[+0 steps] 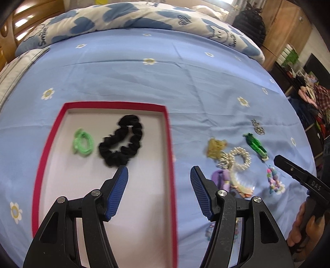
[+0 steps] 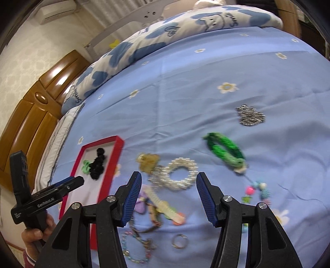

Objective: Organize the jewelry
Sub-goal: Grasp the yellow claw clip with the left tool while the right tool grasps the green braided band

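Observation:
A red-rimmed box (image 1: 169, 144) (image 2: 118, 150) lies on the blue bed sheet. It holds a black scrunchie (image 1: 121, 144) (image 2: 97, 165) and a light green hair tie (image 1: 82, 142) (image 2: 86, 166). To its right lie loose pieces: a pearl scrunchie (image 1: 240, 158) (image 2: 179, 175), a green bracelet (image 1: 255, 145) (image 2: 224, 151), a gold clip (image 1: 215, 147) (image 2: 147, 161), a silver beaded piece (image 1: 257, 126) (image 2: 250, 115), a bead chain (image 1: 273, 181) (image 2: 257, 191) and a ring (image 2: 180, 240). My left gripper (image 1: 159, 171) is open and empty over the box's right rim. My right gripper (image 2: 169, 179) is open and empty just before the pearl scrunchie.
A folded blue-and-white quilt (image 1: 127, 18) (image 2: 185, 26) lies across the far side of the bed. A wooden headboard (image 2: 31, 123) stands at the left. A purple clip (image 1: 221, 179) (image 2: 140, 204), a white comb (image 2: 165, 206) and a beaded bracelet (image 2: 136, 247) lie near the grippers.

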